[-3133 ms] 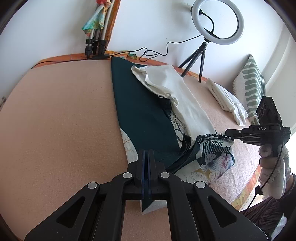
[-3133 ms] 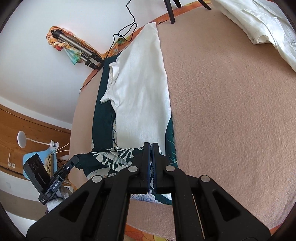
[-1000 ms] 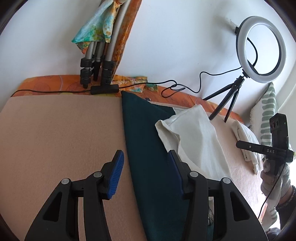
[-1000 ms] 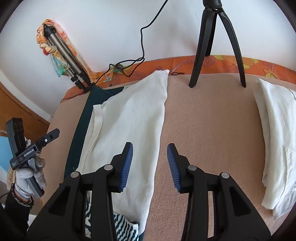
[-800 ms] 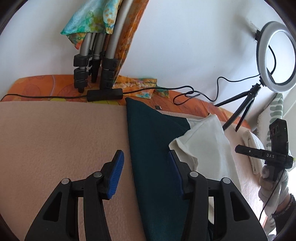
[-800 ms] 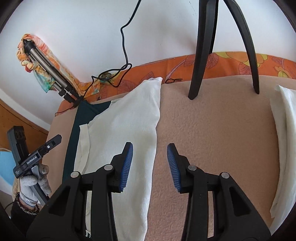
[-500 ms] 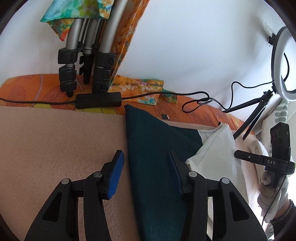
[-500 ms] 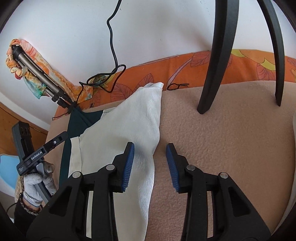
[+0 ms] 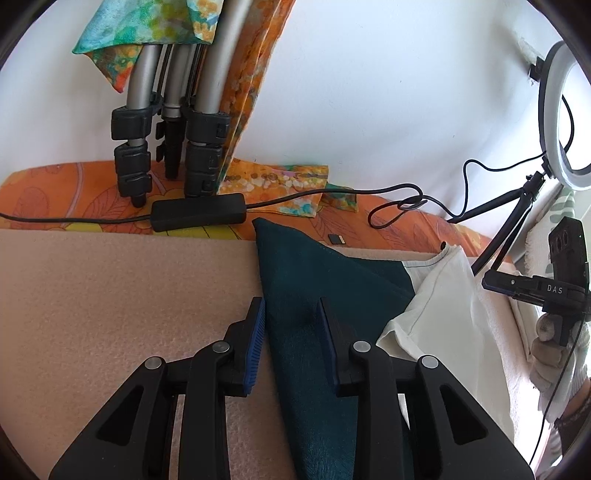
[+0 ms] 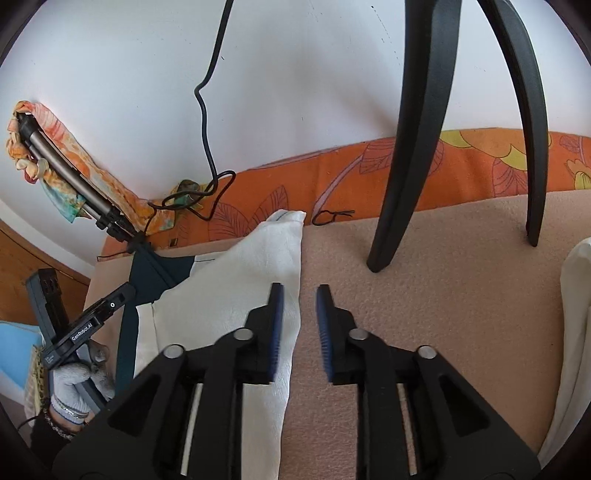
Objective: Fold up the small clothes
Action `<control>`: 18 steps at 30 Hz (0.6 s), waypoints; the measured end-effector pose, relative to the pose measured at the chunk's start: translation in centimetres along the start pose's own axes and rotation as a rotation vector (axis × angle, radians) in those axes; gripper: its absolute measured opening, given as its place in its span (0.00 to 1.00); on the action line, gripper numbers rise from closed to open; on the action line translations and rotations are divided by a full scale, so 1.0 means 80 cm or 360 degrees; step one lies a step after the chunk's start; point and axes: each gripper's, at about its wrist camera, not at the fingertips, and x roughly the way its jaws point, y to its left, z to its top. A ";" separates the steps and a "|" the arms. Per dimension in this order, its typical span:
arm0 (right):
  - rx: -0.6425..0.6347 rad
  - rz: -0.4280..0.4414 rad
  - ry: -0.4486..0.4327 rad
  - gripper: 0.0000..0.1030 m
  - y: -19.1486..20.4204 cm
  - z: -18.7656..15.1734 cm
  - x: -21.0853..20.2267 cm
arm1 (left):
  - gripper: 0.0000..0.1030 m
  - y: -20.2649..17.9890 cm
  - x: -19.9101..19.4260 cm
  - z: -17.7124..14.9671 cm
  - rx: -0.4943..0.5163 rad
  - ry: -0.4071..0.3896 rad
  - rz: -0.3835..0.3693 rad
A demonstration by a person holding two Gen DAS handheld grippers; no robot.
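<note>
1. Dark teal cloth [image 9: 317, 280] is lying flat on the peach fleece blanket [image 9: 110, 295], its far corner reaching the orange floral sheet [image 9: 74, 184] by the white wall [image 9: 369, 92].
2. Left gripper [image 9: 290, 314] is hanging just over the teal cloth's left edge, blue-padded jaws spread wide, pinching nothing; the left finger [image 9: 255, 339] is sitting over the blanket, the right one over the cloth.
3. Cream-white fabric garment [image 10: 236, 291] is lying on top of the teal cloth's right part, its far corner pointing at the orange sheet.
4. Right gripper [image 10: 299, 302] is hovering over the cream garment's right edge, jaws parted with nothing between them; one finger [image 10: 275, 325] is sitting over the garment, the other over bare blanket.
5. Whether either gripper is touching the fabric cannot be told.
6. Gloved hands are showing at the frame edges, each gripping its tool's handle.
7. Black tripod legs [image 10: 406, 147] are standing on the blanket beyond the right gripper; they are carrying the white ring light [image 9: 554, 118].
8. Folded silver tripod [image 9: 166, 110] with a colourful scarf [image 9: 147, 29] draped on it is leaning against the wall.
9. Black cable box [image 9: 199, 212] with its cord is lying on the orange sheet, near the teal corner.
10. Second white cloth [image 10: 576, 332] is lying at the far right of the blanket, well apart from the cream garment.
</note>
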 end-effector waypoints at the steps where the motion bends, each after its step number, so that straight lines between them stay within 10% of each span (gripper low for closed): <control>1: -0.0019 0.0001 -0.0013 0.53 0.003 0.002 0.000 | 0.26 0.000 0.000 -0.001 0.0007 -0.0002 0.0002; 4: -0.0097 -0.0011 0.0005 0.50 0.018 0.004 0.013 | 0.26 -0.002 0.000 0.001 0.0014 -0.0003 0.0002; 7: -0.0183 -0.0023 0.0072 0.04 0.037 -0.001 0.031 | 0.26 -0.002 0.001 0.002 0.0011 -0.0003 -0.0005; 13: -0.0230 -0.0216 0.0003 0.02 0.032 -0.002 0.032 | 0.26 -0.001 0.002 0.000 0.0006 0.0000 -0.0019; 18: -0.0158 -0.0051 -0.0001 0.15 0.018 0.009 0.019 | 0.58 -0.015 0.009 0.009 0.0074 0.0029 -0.0041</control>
